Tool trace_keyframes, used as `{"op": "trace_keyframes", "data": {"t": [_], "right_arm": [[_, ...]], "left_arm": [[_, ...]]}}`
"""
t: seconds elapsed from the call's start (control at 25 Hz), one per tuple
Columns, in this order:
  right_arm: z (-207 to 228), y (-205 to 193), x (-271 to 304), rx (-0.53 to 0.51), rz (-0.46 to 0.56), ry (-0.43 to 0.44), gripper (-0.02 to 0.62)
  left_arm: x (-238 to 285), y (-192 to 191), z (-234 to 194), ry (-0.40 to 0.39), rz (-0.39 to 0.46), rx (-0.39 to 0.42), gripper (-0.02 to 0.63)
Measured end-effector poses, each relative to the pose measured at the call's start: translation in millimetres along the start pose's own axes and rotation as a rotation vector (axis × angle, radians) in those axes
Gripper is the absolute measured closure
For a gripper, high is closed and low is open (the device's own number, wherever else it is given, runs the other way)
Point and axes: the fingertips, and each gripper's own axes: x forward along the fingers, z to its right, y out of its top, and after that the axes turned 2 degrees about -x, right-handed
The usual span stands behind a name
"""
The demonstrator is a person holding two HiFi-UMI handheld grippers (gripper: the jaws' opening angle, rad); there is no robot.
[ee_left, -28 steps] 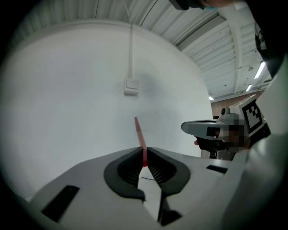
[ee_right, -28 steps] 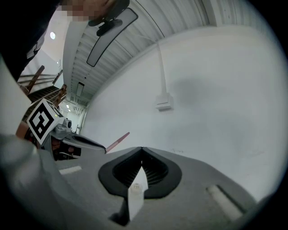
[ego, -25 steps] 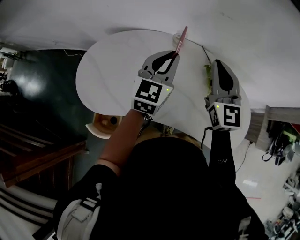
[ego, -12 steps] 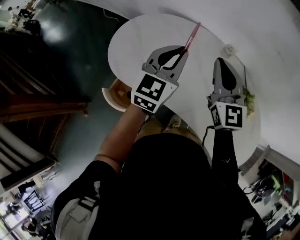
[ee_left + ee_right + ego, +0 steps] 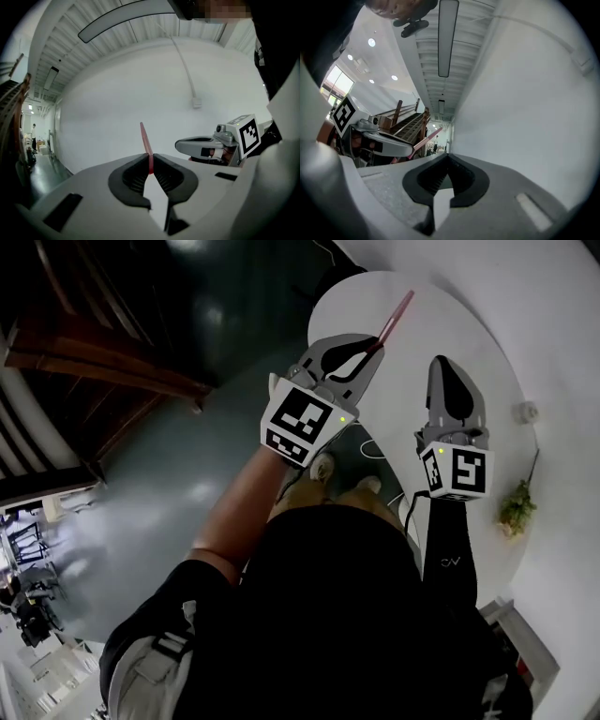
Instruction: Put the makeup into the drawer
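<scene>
A slim pink makeup pencil (image 5: 396, 317) sticks out forward from my left gripper (image 5: 364, 346), which is shut on its lower end. In the left gripper view the pencil (image 5: 145, 139) rises from between the closed pads of that gripper (image 5: 150, 164). My right gripper (image 5: 448, 364) is held level beside it, shut with nothing in it; in the right gripper view its jaws (image 5: 449, 159) meet at the tips, and the pencil (image 5: 427, 137) shows at the left. Both grippers hover over the near edge of a white round table (image 5: 487, 352). No drawer is in view.
A small white object (image 5: 528, 412) and a green plant (image 5: 516, 507) stand near the table's right side by a white wall (image 5: 117, 93). Dark glossy floor (image 5: 159, 456) lies to the left. A wooden staircase (image 5: 405, 123) stands beyond.
The whole view has swung: the table slid from centre to the upper right and the dark floor fills the left. Both grippers travelled with the turn, the pencil still held.
</scene>
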Motion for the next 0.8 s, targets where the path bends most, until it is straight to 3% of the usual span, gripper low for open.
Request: {"op": "trace_keyframes", "data": {"t": [0.16,0.36,0.6,0.8], "right_arm": [[-35,-3,20,0.01,0.002,0.08,0.592],[-68,-10,40,0.012,-0.021,0.134,0.592],[-76,-26,52,0.027,-0.05,0.147,0.592],[-77,-39,57,0.027,-0.087,0.134,0.592]], "left_arm": [[-37,-12,-33,0.098,-0.025,-0.006,0.575],[-59,-30,-58,0.161,-0.047,-0.017,0.575],[-76,-141,-95,0.276,-0.262,-0.129,0.575],[-88,-244,-94,0.277,-0.471,-0.198,0.575]]}}
